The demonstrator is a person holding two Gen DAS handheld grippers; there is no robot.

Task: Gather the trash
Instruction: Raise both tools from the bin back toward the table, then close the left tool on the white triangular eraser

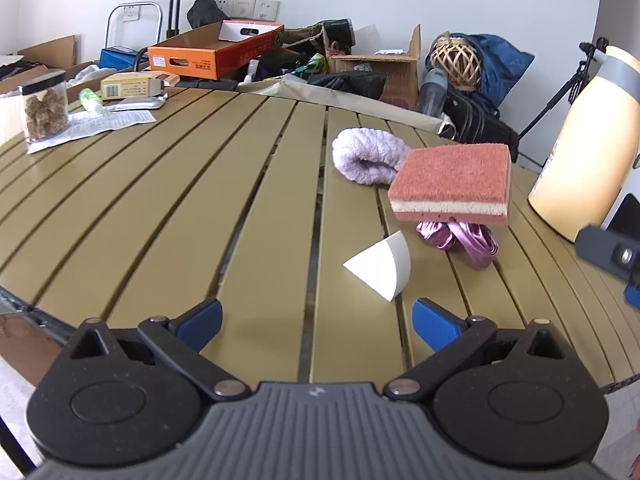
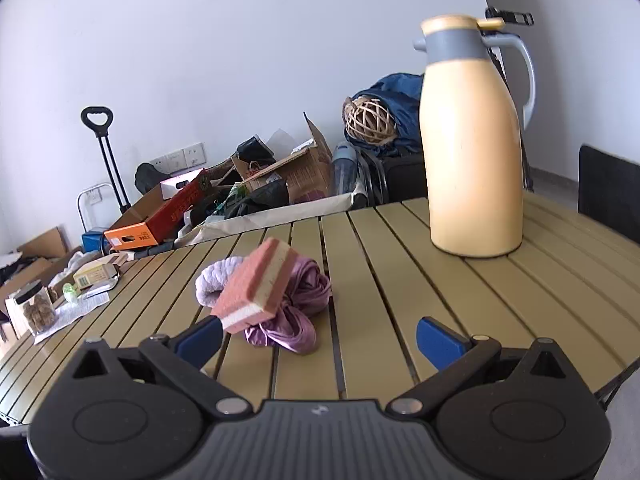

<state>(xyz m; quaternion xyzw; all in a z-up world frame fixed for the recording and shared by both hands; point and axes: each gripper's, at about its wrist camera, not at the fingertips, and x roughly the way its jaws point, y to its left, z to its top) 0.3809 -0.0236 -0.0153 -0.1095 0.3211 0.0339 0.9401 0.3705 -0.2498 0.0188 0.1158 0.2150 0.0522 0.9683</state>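
A folded white paper scrap [image 1: 382, 270] lies on the olive slatted table [image 1: 160, 208], just ahead and right of my left gripper [image 1: 318, 322], which is open and empty. A pink sponge [image 1: 454, 182] rests on a crumpled purple wrapper [image 1: 464, 240]. A lilac cloth roll [image 1: 366, 156] lies behind them. In the right wrist view the sponge [image 2: 256, 284] sits on the purple wrapper [image 2: 296, 308] with the lilac roll [image 2: 216, 280] behind. My right gripper [image 2: 320, 340] is open and empty, its left finger close to the sponge.
A tall yellow thermos jug [image 2: 472, 152] stands at the table's right. A jar of snacks [image 1: 44, 106], printed paper [image 1: 92, 126] and a small box [image 1: 132, 86] sit at far left. Cardboard boxes [image 1: 216, 50] and bags crowd the floor behind.
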